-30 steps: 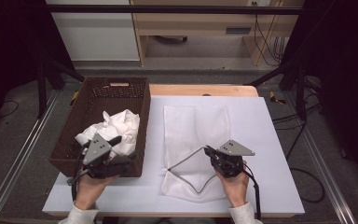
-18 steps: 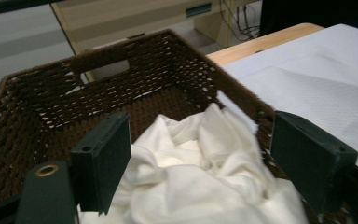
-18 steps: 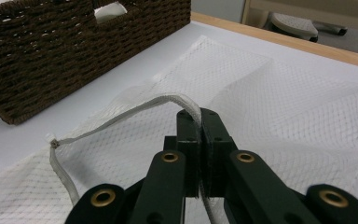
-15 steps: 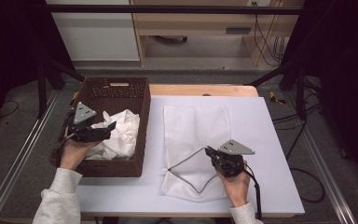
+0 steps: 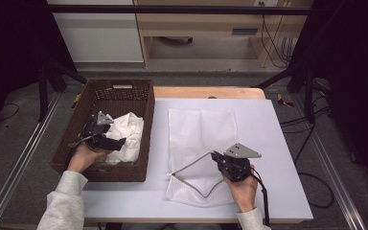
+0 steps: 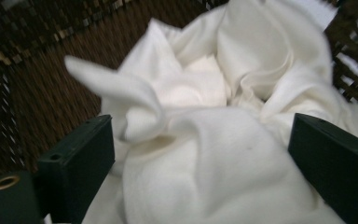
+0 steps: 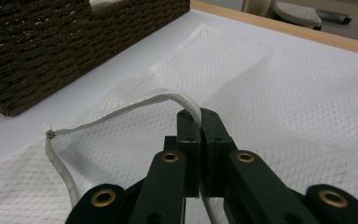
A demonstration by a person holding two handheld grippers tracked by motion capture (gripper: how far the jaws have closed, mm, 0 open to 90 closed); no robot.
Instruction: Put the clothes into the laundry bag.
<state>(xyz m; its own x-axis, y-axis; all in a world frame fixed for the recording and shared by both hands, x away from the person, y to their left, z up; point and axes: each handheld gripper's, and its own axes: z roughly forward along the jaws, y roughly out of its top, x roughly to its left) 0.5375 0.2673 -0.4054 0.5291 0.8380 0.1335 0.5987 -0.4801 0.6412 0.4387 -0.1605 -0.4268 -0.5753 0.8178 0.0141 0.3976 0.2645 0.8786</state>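
A crumpled white cloth lies in the brown wicker basket at the table's left. My left gripper reaches into the basket from its left side. Its jaws have just been opening and now stand wide, with a fold of the cloth between them and neither pad pressing on it. A white mesh bag lies flat in the middle of the table. My right gripper is shut on the bag's corded rim and holds it lifted off the table.
The basket's near wall stands just left of the bag. The white tabletop lies bare right of the bag, with a wooden strip along its far edge. Metal rails and dark stands flank the table.
My left gripper went from the basket's near edge to its left side, then sank toward the cloth, pointing right. The right gripper and the lifted rim have not moved.
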